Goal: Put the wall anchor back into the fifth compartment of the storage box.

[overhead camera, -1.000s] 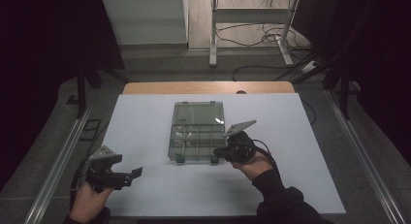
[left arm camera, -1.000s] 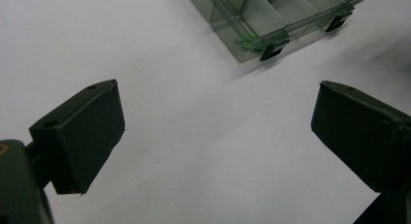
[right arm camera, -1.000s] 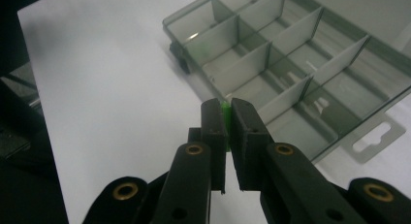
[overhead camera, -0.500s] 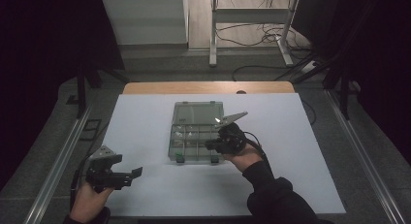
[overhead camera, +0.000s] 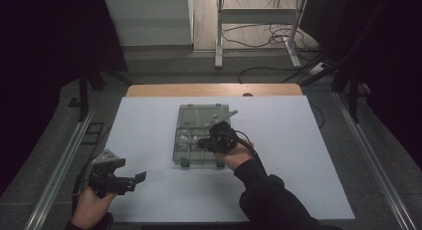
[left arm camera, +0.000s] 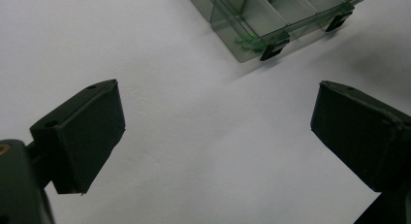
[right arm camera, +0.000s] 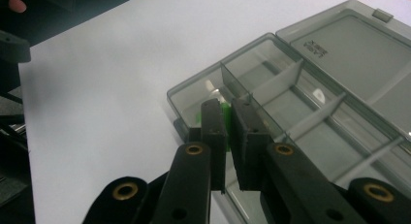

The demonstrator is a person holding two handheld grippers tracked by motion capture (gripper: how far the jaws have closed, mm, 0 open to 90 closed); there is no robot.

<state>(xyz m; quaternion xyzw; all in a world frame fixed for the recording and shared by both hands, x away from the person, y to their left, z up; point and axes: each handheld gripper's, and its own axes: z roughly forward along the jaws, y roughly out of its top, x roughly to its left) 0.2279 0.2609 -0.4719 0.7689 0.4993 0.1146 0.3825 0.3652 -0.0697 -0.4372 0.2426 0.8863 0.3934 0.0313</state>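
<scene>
- Our right gripper has its fingers clamped on a small green piece, above the organizer box's near corner compartment.
- Our left gripper has its fingers apart, well short of the box.

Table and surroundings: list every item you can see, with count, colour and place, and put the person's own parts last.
Compartment box: one, clear smoky grey, lid open, middle of the table.
Green piece: one, between the right gripper's pads, above the box's corner compartment.
Latches: two, dark, on the box's front edge.
Table sheet: one, white.
Wooden edge: one, tan, at the table's far side.
Cables: several, dark, on the floor behind.
Left gripper: black, open, near left corner.
Right gripper: black, shut on the green piece.
Sleeve: dark, right forearm.
</scene>
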